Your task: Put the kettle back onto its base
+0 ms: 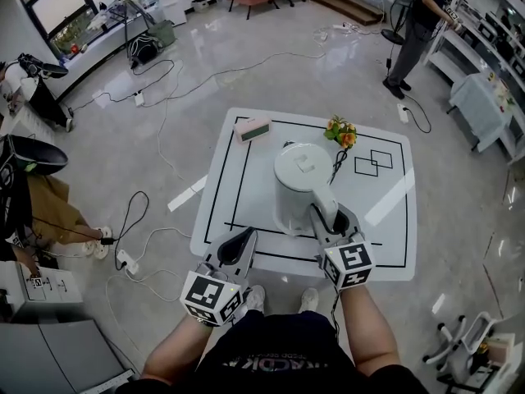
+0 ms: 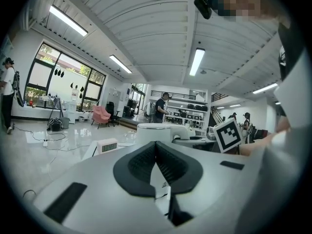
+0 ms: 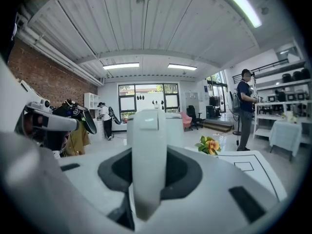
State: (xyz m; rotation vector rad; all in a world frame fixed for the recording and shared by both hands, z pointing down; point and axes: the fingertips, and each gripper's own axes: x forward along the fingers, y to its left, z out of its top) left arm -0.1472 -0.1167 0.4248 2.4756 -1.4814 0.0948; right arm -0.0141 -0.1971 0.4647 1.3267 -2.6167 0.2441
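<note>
A white electric kettle stands upright on the white table, near its middle. My right gripper is shut on the kettle's handle, which fills the gap between the jaws in the right gripper view. The kettle's body rises just behind the handle. My left gripper is shut with nothing in it, at the table's front edge to the left of the kettle. A black cord runs to the kettle's foot. I cannot make out a base under the kettle.
A small pink-and-white clock lies at the table's back left, and an orange flower at the back right. Black outlines are drawn on the tabletop. Cables cross the floor. People stand round the room.
</note>
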